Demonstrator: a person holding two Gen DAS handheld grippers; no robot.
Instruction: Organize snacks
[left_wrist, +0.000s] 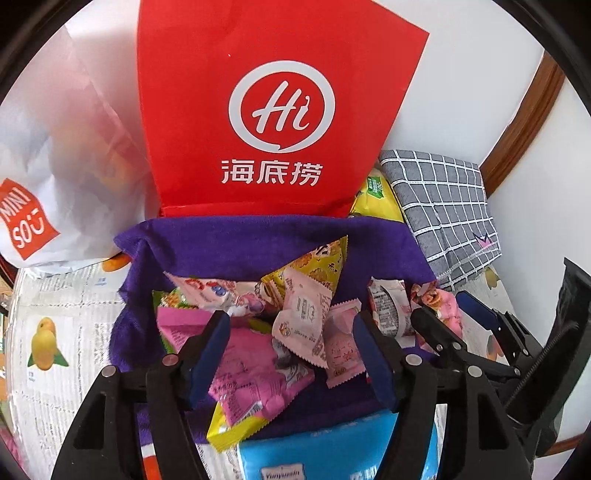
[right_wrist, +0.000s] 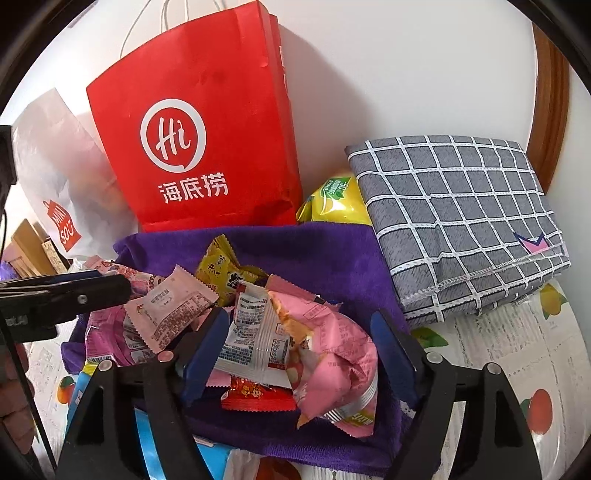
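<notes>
A heap of small snack packets lies on a purple towel (left_wrist: 258, 243) (right_wrist: 314, 251). My left gripper (left_wrist: 291, 321) hangs open over the heap's left side, above a magenta packet (left_wrist: 251, 369) and pale pink packets (left_wrist: 340, 347); its pads touch none of them. My right gripper (right_wrist: 299, 317) is open over the right side. A white packet (right_wrist: 255, 332) and a crumpled pink packet (right_wrist: 332, 362) lie between its fingers, with a red packet (right_wrist: 258, 397) under them. Each view shows the other gripper: the right (left_wrist: 443, 304), and the left (right_wrist: 122, 286) seen side-on.
Against the wall behind the towel stand a red paper bag (left_wrist: 280, 110) (right_wrist: 207, 147) and a white Miniso bag (left_wrist: 55, 184) (right_wrist: 55, 166). A folded grey checked cloth (left_wrist: 443, 203) (right_wrist: 461, 221) and a yellow pack (right_wrist: 336, 201) lie at the right. A blue pack (left_wrist: 314, 454) sits in front, on the fruit-print tablecloth (right_wrist: 517, 350).
</notes>
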